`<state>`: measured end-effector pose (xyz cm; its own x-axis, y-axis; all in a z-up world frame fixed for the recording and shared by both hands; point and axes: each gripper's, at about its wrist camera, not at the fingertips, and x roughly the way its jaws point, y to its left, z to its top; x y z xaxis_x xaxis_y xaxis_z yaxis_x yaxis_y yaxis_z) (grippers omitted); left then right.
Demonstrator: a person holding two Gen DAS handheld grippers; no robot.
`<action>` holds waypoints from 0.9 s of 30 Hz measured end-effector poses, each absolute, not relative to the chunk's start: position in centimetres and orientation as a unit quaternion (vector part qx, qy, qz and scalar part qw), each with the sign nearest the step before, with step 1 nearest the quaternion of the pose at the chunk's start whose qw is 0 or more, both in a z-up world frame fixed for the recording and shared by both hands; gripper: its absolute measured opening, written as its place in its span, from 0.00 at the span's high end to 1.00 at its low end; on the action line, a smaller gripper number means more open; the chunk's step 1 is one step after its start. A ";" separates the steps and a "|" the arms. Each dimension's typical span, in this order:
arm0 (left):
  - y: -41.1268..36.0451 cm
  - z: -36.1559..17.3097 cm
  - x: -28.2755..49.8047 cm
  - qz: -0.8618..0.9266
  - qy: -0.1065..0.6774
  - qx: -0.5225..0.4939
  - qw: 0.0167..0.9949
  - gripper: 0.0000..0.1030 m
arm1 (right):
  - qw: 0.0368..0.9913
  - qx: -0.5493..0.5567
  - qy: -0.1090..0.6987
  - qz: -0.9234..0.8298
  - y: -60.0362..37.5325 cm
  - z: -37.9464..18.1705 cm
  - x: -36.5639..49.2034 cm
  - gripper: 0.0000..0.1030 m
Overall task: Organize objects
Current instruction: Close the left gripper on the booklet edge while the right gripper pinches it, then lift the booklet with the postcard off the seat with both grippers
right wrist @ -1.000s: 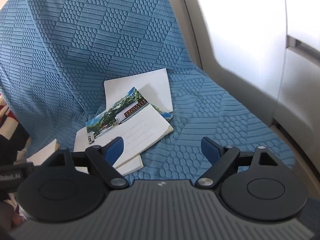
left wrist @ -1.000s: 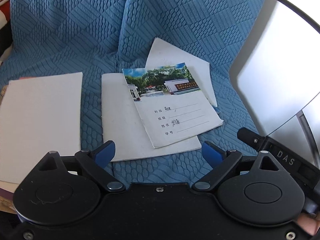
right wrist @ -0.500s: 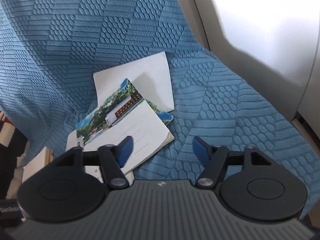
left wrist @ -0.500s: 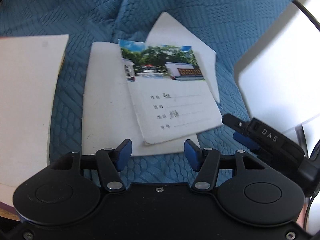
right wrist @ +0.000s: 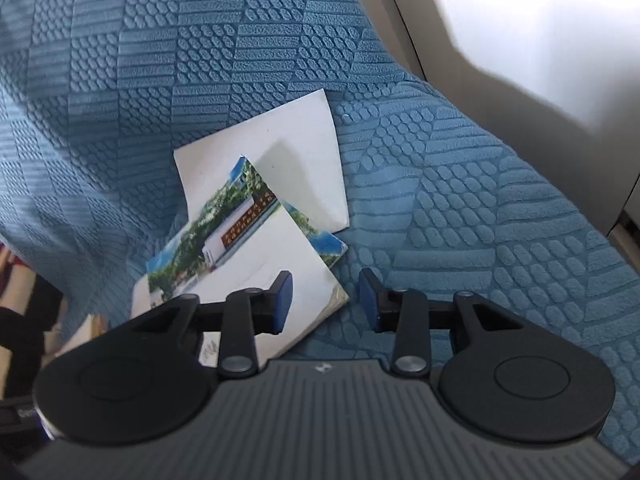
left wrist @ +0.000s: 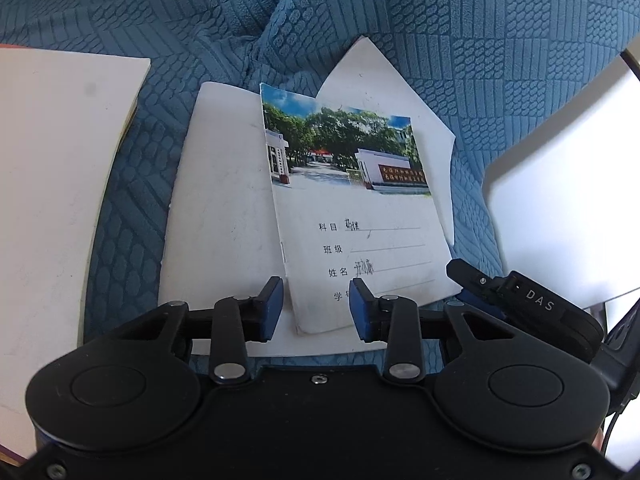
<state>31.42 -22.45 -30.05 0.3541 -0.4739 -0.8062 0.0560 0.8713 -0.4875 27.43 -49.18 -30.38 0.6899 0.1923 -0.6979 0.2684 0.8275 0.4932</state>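
A blue quilted cover (left wrist: 400, 20) is draped over a seat and takes up most of both views, so everything lies on soft, wrinkled cloth, not a firm top. Off to the side of the left gripper (left wrist: 316, 310) lies a large white-covered book (left wrist: 60, 200), apart from the rest. Straight ahead of that gripper sits a loose heap: a plain white booklet (left wrist: 224, 200) underneath, a white sheet (left wrist: 372, 80) poking out at the far side, and the exercise book (left wrist: 360, 240) with a school photo on its cover askew on top. They overlap at odd angles, which suggests they are to be squared into one pile.

The left gripper's jaws are closing, narrow now, with the exercise book's near corner between the pads but not yet pinched. The right gripper (right wrist: 326, 300) is also closing, its pads astride the same exercise book's (right wrist: 256, 264) outer corner, apparently without contact. Beyond it runs a pale wall or panel (right wrist: 540, 20), washed out by bright light.
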 end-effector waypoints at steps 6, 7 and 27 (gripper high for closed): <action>-20.7 -31.0 32.3 -0.150 0.558 -0.277 0.768 0.79 | 0.854 0.348 0.387 -0.012 -50.5 -31.2 27.4 0.67; -19.9 -31.5 32.4 -0.152 0.561 -0.305 0.755 0.81 | 0.847 0.367 0.384 -0.011 -50.9 -31.4 27.3 0.68; -20.0 -32.9 32.5 -0.168 0.545 -0.408 0.713 0.96 | 0.769 0.527 0.362 0.006 -53.5 -33.9 25.4 0.66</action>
<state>32.49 -19.96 -32.91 0.3503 -0.6843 -0.6395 -0.2041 0.6106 -0.7652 25.45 -53.55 -33.87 0.7380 0.3910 -0.5500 0.3720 0.4442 0.8150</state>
